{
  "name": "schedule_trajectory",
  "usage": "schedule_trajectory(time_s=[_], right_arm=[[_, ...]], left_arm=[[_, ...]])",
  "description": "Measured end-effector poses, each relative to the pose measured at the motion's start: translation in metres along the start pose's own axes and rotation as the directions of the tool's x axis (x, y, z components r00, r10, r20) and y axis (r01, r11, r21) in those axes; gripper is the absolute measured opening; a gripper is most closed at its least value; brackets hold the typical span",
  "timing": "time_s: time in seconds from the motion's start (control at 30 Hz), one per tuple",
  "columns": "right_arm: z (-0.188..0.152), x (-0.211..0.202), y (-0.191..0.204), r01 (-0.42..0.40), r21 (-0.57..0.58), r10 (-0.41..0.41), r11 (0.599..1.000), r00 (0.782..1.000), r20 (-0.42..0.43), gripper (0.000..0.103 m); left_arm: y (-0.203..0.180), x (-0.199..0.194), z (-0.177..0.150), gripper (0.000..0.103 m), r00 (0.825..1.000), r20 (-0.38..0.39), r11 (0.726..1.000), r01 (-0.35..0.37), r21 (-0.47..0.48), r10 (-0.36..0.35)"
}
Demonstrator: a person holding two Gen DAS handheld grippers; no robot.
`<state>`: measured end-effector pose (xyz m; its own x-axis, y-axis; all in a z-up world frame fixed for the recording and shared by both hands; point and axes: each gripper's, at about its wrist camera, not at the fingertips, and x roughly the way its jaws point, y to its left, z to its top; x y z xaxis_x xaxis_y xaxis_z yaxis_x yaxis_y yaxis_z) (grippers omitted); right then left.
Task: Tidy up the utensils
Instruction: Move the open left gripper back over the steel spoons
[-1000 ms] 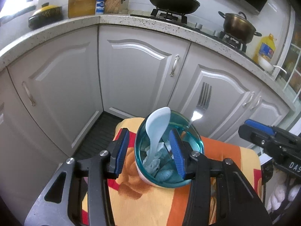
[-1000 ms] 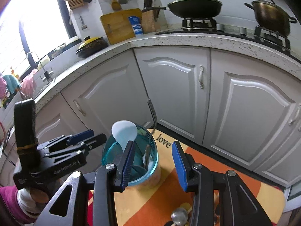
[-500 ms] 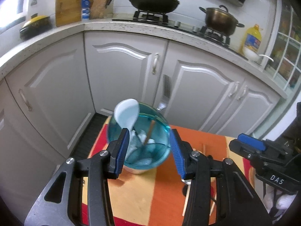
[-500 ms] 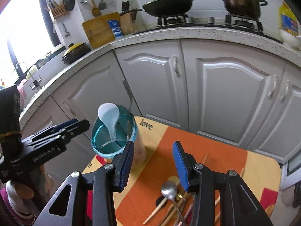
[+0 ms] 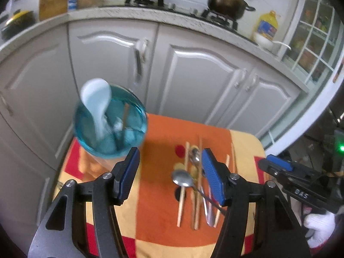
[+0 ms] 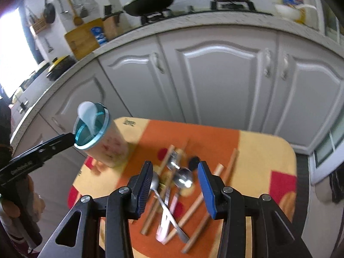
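Left wrist view: the left gripper (image 5: 171,172) hangs above an orange and yellow table (image 5: 163,133), jaws apart and holding nothing. A blue-rimmed cup (image 5: 110,126) with a white spoon (image 5: 96,105) in it stands on the table's left part. Loose chopsticks (image 5: 182,185) and metal spoons (image 5: 182,179) lie in a pile to its right.

Right wrist view: the right gripper (image 6: 175,183) hovers above the pile, jaws apart and empty. Best to lower squarely over one metal spoon (image 6: 183,179), closing on its handle alone.
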<state>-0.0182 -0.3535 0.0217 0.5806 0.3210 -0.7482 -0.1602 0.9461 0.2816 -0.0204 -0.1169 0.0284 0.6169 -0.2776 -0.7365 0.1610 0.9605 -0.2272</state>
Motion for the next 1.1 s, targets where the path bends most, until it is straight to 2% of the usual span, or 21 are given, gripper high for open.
schedule_trajectory(time_s=[0.27, 0.43, 0.6, 0.77, 0.93, 1.1], right_arm=[[-0.024, 0.016, -0.034, 0.011, 0.074, -0.007, 0.997, 0.999, -0.051, 0.041], [-0.033, 0.033, -0.048, 0.009, 0.096, 0.000, 0.995, 0.996, -0.088, 0.041], [-0.038, 0.045, -0.052, 0.003, 0.086, 0.006, 0.996, 0.994, -0.111, 0.041], [-0.034, 0.057, -0.056, -0.001, 0.065, 0.009, 0.998, 0.992, -0.123, 0.037], [-0.026, 0.071, -0.066, -0.007, 0.068, 0.016, 0.998, 0.991, -0.136, 0.035], [-0.013, 0.085, -0.076, 0.000, 0.088, 0.013, 0.996, 0.989, -0.146, 0.034]], left_arm=[[-0.015, 0.035, -0.027, 0.060, 0.992, -0.123, 0.999, 0.035, -0.005, -0.035], [-0.013, 0.067, -0.044, 0.060, 0.969, -0.232, 0.994, 0.072, -0.085, -0.090], [-0.017, 0.090, -0.053, 0.059, 0.952, -0.287, 0.989, 0.073, -0.132, -0.108], [-0.023, 0.105, -0.056, 0.058, 0.943, -0.304, 0.984, 0.088, -0.158, -0.133], [-0.029, 0.121, -0.056, 0.050, 0.940, -0.323, 0.985, 0.064, -0.158, -0.113], [-0.027, 0.132, -0.057, 0.049, 0.933, -0.341, 0.983, 0.054, -0.176, -0.112]])
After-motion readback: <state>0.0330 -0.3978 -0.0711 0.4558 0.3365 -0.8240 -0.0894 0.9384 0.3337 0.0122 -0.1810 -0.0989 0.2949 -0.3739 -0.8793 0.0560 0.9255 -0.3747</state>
